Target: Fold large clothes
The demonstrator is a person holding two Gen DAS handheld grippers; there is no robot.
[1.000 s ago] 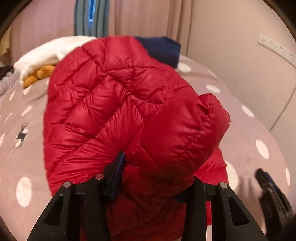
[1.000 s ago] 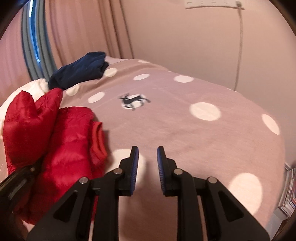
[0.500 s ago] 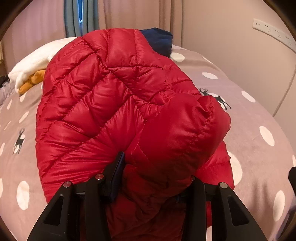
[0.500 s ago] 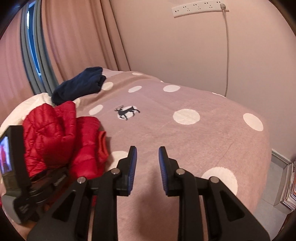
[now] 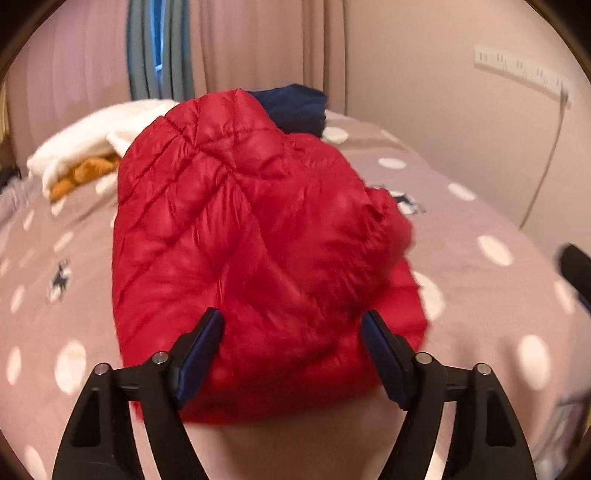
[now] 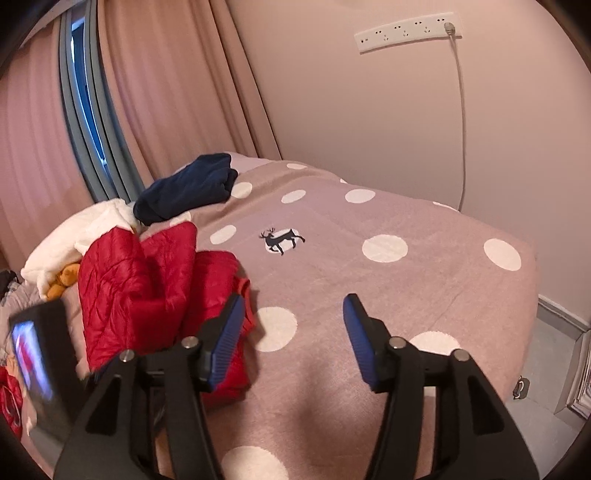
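Note:
A red quilted down jacket (image 5: 251, 251) lies bunched in a folded heap on the pink polka-dot bedspread (image 5: 480, 295). My left gripper (image 5: 291, 354) is open, its jaws spread just in front of the jacket's near edge and holding nothing. In the right wrist view the jacket (image 6: 147, 288) sits at the left, and my right gripper (image 6: 291, 339) is open and empty above bare bedspread (image 6: 406, 277) to the jacket's right. The left gripper's camera body (image 6: 44, 369) shows at the left edge there.
A navy garment (image 6: 184, 188) lies at the head of the bed. A white blanket (image 5: 92, 144) covers an orange plush toy (image 5: 85, 173) at the far left. Curtains and a window stand behind. A wall with a power strip (image 6: 406, 31) runs on the right.
My left gripper has opened and let go of the red jacket, which has settled onto the bed. My right gripper has opened wide from nearly shut.

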